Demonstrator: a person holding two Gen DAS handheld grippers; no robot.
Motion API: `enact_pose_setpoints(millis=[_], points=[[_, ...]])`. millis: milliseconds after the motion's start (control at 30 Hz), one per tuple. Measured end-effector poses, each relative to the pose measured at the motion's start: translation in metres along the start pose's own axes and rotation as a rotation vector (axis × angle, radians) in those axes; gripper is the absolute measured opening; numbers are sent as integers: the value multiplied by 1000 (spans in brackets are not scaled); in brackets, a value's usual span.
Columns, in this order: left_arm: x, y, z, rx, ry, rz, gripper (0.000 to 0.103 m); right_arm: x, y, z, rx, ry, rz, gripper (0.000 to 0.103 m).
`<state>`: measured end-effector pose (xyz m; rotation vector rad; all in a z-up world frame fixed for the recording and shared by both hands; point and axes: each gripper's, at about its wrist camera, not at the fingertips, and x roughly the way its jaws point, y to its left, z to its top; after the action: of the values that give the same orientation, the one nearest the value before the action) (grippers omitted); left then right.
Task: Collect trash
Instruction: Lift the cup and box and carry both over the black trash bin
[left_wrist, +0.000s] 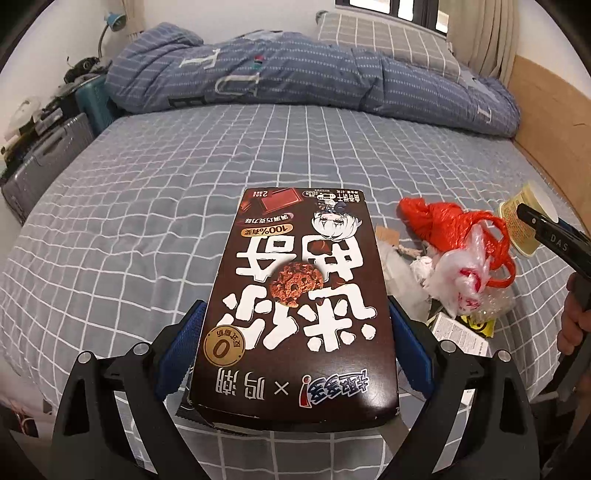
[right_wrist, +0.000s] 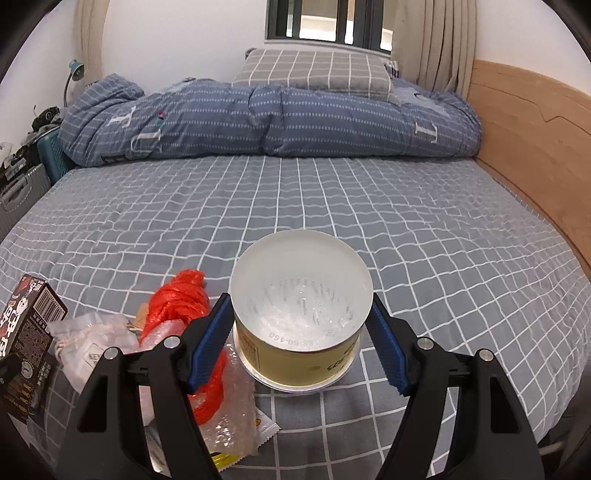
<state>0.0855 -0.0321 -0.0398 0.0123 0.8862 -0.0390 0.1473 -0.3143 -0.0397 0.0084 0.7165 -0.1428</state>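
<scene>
Left gripper (left_wrist: 295, 332) pinches the brown snack box (left_wrist: 295, 295) by its long sides, clear of the bed (left_wrist: 147, 184); right gripper (right_wrist: 301, 339) clamps the upturned cup (right_wrist: 301, 310) across its wall; remaining bags (left_wrist: 461, 258) lie between, easing separate carrying

This place is a bedroom in a home. A wide bed (right_wrist: 406, 229) with a grey checked sheet fills most of both views. At its far side lie a rolled blue duvet (right_wrist: 280, 122) and a grey checked pillow (right_wrist: 314, 72). A wooden board (right_wrist: 532, 147) runs along one side, a window (right_wrist: 325, 22) with beige curtains (right_wrist: 439, 40) is behind, and suitcases (left_wrist: 48, 155) stand beside the bed.
</scene>
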Motion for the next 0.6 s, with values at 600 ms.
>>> enact_pose_setpoints(millis=[600], points=[[-41, -7, -9, 12, -68, -27, 90, -73, 14, -7, -10, -69, 28, 69]])
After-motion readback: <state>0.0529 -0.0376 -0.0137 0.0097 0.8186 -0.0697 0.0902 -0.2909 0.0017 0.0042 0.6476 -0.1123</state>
